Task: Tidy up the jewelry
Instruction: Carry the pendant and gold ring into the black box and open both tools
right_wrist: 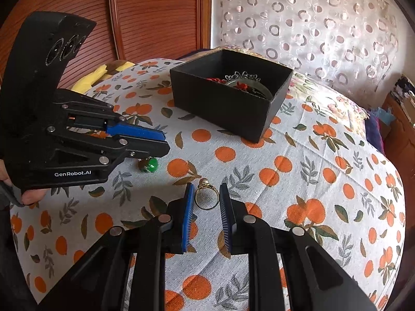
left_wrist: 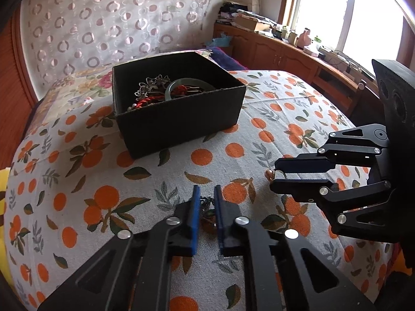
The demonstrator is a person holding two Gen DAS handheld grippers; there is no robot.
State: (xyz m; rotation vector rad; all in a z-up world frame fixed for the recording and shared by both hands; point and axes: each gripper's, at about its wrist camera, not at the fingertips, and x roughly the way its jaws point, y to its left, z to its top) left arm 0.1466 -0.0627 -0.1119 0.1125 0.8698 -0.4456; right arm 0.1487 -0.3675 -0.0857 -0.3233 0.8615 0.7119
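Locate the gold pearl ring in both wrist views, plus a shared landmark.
Left wrist view: gold ring sits right of centre, between the fingertips of the right gripper entering from the right edge.
Right wrist view: the ring lies lower centre on the orange-print cloth, between the open fingers.
Shared landmark: the black box of jewelry, beyond the ring in both views.

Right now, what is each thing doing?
Box: open, jewelry inside.
Gold ring: flat on the cloth, between open fingers.
Green bead: on the cloth, under the left gripper.
Right gripper: open.
Left gripper: open, around small jewelry.
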